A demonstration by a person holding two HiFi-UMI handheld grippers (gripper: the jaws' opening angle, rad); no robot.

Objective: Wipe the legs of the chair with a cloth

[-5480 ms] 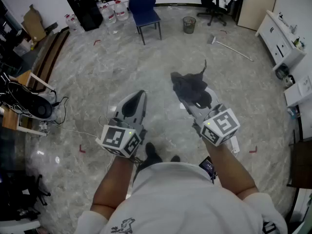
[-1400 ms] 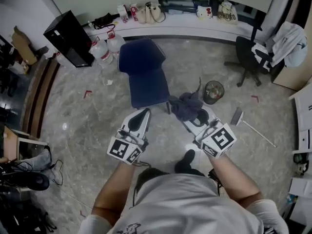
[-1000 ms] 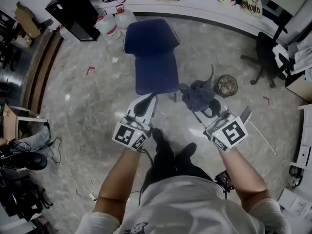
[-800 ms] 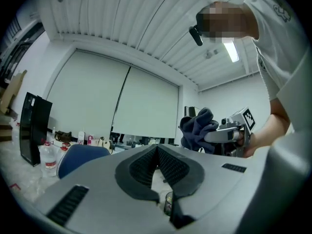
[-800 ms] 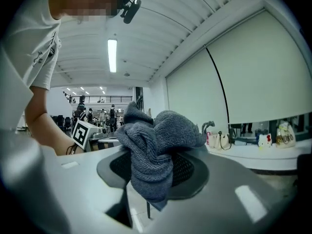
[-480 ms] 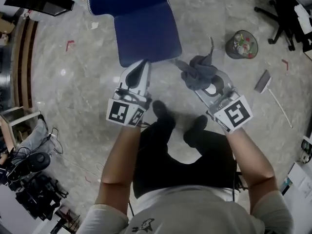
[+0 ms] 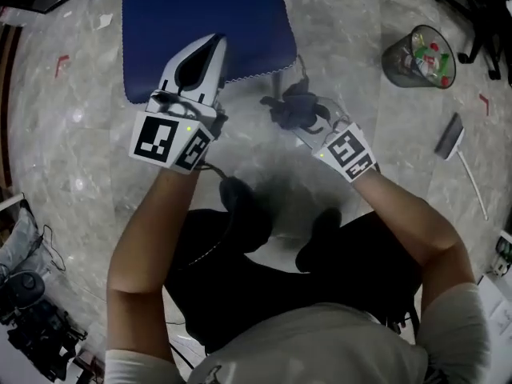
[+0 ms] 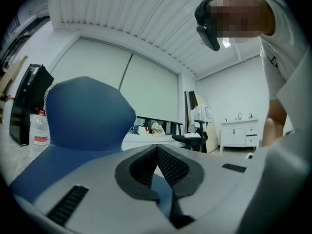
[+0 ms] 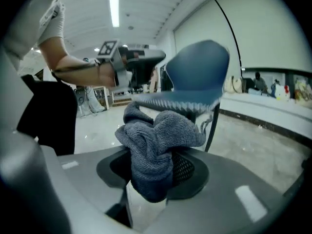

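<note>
Marble floor, blue chair; my right hand-held gripper clamps bunched grey cloth, left hand-held gripper closed, empty; bin holds litter.

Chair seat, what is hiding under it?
In the right gripper view, one dark leg shows under the blue chair seat, beyond the cloth. From above, the seat covers the other legs.

Grey marbled floor, blue chair standing, waste bin nearby

left gripper fingers together, right gripper fingers clamped on cloth, both arms outstretched
</note>
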